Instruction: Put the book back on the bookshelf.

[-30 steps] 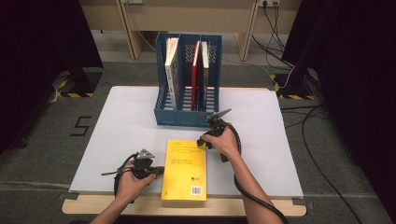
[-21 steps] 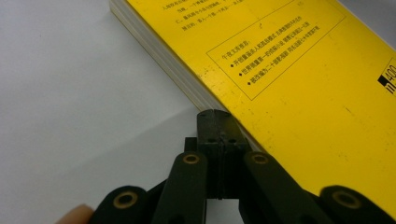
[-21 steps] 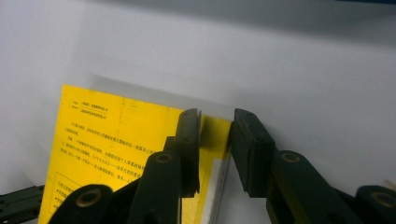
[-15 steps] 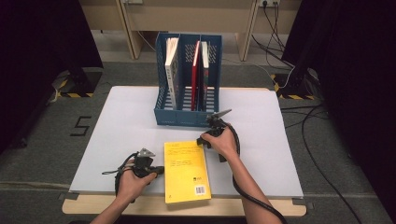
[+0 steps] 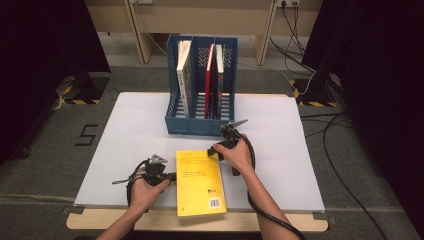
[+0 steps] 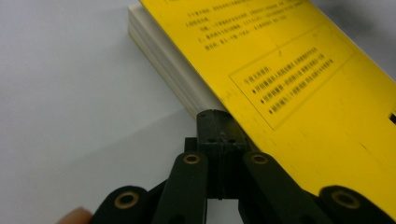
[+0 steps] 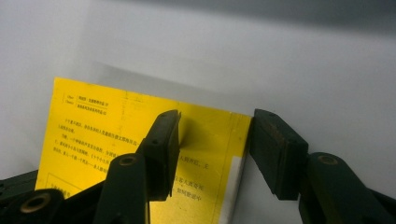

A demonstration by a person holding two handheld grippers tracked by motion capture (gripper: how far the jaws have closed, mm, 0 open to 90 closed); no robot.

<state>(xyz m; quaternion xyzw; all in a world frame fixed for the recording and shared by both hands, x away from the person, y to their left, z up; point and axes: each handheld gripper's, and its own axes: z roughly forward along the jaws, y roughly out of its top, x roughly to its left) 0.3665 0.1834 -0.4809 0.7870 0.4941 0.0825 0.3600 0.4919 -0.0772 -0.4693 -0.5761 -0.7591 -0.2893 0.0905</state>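
A yellow book (image 5: pixel 200 182) lies flat on the white table (image 5: pixel 130 135), its near end hanging a little over the front edge. My left gripper (image 5: pixel 171 176) is at the book's left side. In the left gripper view its jaws are shut together, and the left gripper (image 6: pixel 218 122) presses its tips against the white page edge (image 6: pixel 163 60) under the yellow cover (image 6: pixel 299 88). My right gripper (image 5: pixel 213 150) is at the book's far right corner. The right gripper (image 7: pixel 215 144) is open, one jaw resting on the yellow book (image 7: pixel 116 135) and the other past its edge.
A blue three-slot file rack (image 5: pixel 200 125) stands at the back middle of the table. It holds a white book (image 5: pixel 184 70) on the left and a red book (image 5: pixel 210 75) beside a dark one. Cables run over the floor at the right.
The yellow book has slid slightly toward the front edge and turned a little. Both grippers stay at its sides.
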